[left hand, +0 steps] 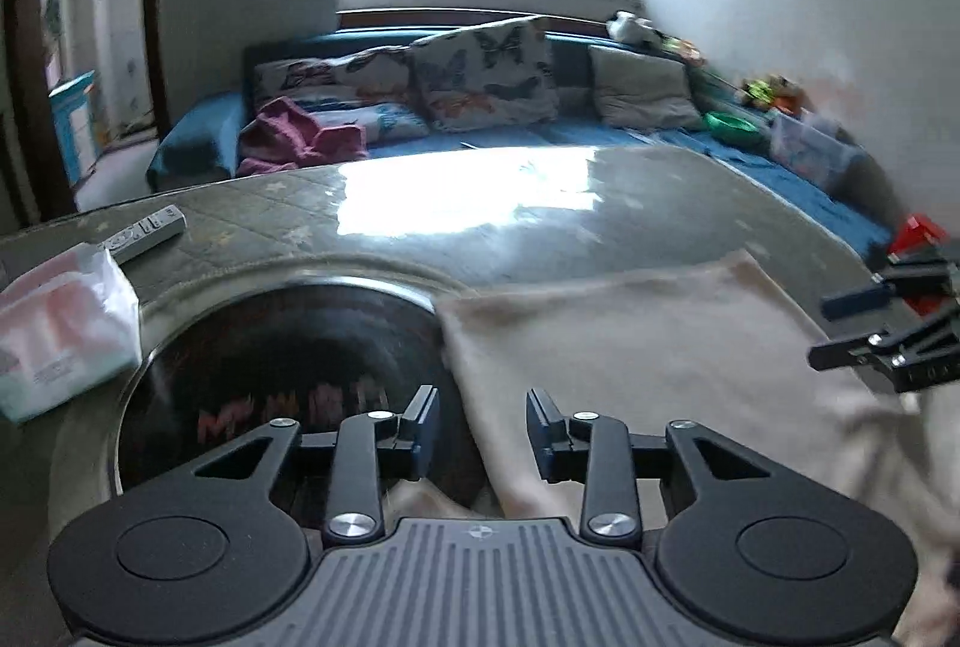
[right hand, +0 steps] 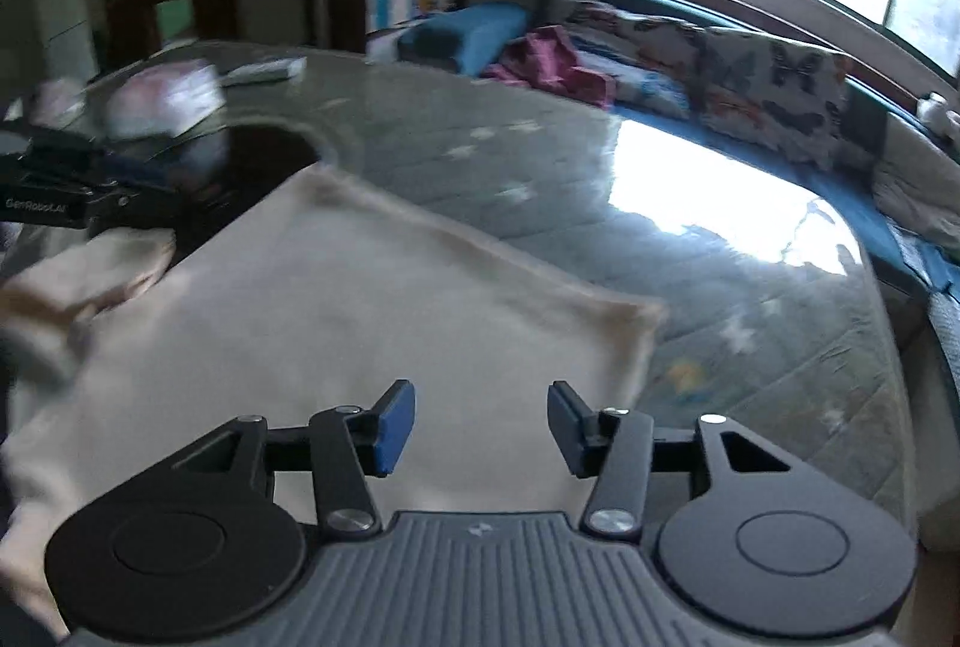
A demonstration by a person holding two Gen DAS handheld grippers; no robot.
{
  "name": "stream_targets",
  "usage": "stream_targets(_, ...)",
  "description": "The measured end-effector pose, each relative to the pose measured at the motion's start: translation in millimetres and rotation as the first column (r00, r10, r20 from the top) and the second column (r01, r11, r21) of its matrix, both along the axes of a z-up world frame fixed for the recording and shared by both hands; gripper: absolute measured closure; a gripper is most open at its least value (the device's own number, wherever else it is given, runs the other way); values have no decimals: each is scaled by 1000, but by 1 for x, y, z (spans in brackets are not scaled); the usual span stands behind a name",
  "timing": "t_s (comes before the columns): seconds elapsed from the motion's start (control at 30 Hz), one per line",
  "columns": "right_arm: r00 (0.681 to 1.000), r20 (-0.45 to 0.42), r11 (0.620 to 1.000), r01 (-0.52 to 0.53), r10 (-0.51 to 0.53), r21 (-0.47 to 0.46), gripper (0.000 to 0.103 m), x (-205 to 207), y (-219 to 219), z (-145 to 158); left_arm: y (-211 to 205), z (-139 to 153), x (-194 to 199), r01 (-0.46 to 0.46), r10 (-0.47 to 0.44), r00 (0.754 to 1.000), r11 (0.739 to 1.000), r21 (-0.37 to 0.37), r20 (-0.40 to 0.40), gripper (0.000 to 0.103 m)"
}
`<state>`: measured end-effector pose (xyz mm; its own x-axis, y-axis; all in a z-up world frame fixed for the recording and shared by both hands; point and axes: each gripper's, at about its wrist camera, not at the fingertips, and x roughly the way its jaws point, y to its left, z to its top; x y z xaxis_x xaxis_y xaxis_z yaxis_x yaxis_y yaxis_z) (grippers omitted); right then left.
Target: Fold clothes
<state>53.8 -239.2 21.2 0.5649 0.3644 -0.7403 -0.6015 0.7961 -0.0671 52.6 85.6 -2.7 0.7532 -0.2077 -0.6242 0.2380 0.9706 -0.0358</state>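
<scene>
Both tongs, left tongs (left hand: 483,428) and right tongs (right hand: 481,428), gape empty above the cream garment (right hand: 336,311)

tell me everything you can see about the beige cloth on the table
The cloth is a plain beige, soft-looking fabric, spread mostly flat on the glossy table. Its far edge is straight with two visible corners; one corner lies by the table's dark round inset. The near left part is bunched and rumpled. Both grippers, left and right, are over it with fingers open, gripping nothing. Motion blur hides the weave and any seams.
</scene>
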Motion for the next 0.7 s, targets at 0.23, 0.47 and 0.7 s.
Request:
stream_targets(0.23,999,-34,999,-41,41,22,43,-50,7,-8,-11,-18,-36,38,-37,999,996,74,-10,69)
stream_targets(0.47,998,-56,1000,-14,16,28,41,-73,7,-24,-7,-30,-36,7,-6,1000,997,74,-16,73)
stream_targets(0.7,999,-52,999,14,-12,37,35,-77,8,-30,11,-36,-38,-73,73,997,997,-12,-6,100)
